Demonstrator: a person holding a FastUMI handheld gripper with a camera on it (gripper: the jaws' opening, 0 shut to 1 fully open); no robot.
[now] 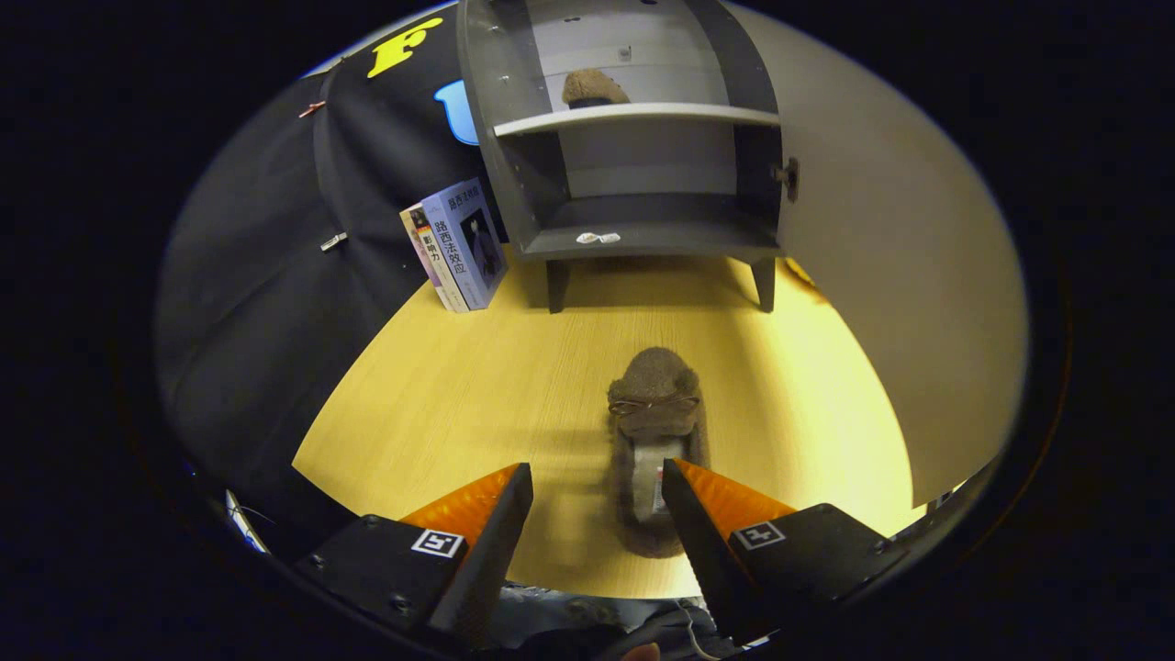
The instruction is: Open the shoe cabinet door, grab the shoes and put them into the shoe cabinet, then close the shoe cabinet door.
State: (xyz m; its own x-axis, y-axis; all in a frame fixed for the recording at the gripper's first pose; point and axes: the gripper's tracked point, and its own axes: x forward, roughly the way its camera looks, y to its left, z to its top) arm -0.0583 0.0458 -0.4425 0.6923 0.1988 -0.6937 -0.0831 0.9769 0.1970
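Observation:
A brown fuzzy slipper [654,404] with a small bow lies on the wooden floor, toe pointing toward the cabinet. Its heel end reaches back between my fingers, close against the right finger [690,514]. My gripper [597,487] is open, with a wide gap and neither finger pressing the slipper. Beyond it stands the grey shoe cabinet [643,239] on short legs, its door [890,257] swung wide open to the right. A second brown slipper [594,88] sits on the cabinet's upper shelf. The lower shelf holds only a small white scrap.
Two books [456,243] lean against the cabinet's left side. The black cloth wall runs along the left. The open door's knob [788,176] sticks out near the cabinet's right edge. Bare wooden floor [459,395] stretches left of the slipper.

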